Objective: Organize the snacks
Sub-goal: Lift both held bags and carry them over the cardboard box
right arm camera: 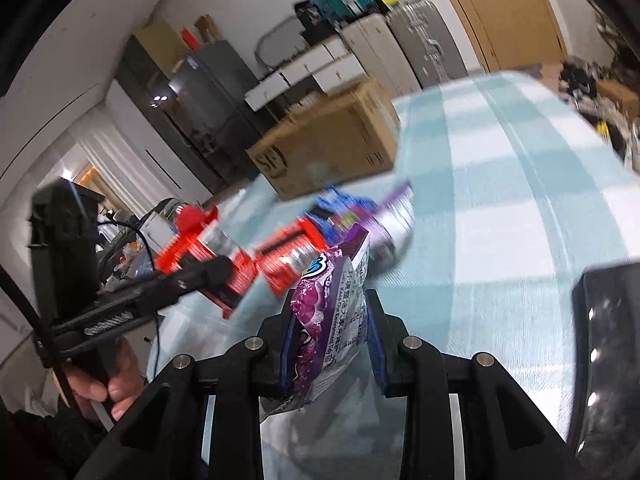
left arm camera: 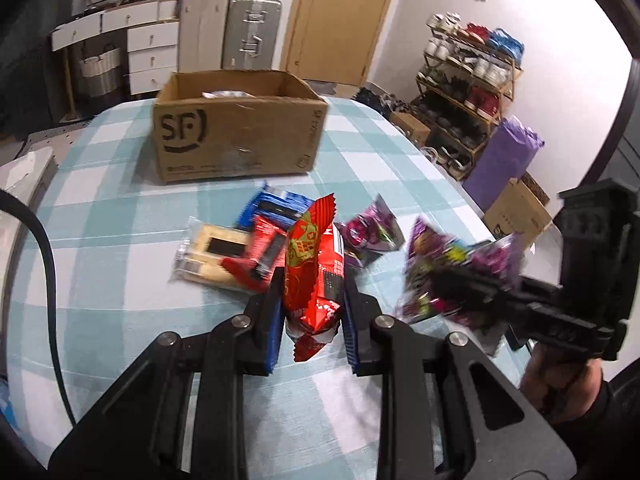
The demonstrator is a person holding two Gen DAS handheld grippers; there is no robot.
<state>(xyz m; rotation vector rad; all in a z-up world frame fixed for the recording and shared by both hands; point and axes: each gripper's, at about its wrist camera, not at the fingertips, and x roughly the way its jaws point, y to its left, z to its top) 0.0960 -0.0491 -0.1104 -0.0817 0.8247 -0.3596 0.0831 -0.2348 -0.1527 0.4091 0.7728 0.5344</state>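
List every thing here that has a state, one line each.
left gripper: shut on the red snack packet
red snack packet: held clear of the table
right gripper: shut on the purple snack packet
purple snack packet: held
cardboard box: open-topped, on the table
remaining snacks: lying loose on the checked tablecloth
door: closed

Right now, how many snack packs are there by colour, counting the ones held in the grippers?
Red packs: 2, one held in the left gripper, one on the table
Purple packs: 2, one held in the right gripper, one on the table
Blue pack: 1
Beige pack: 1
Total: 6
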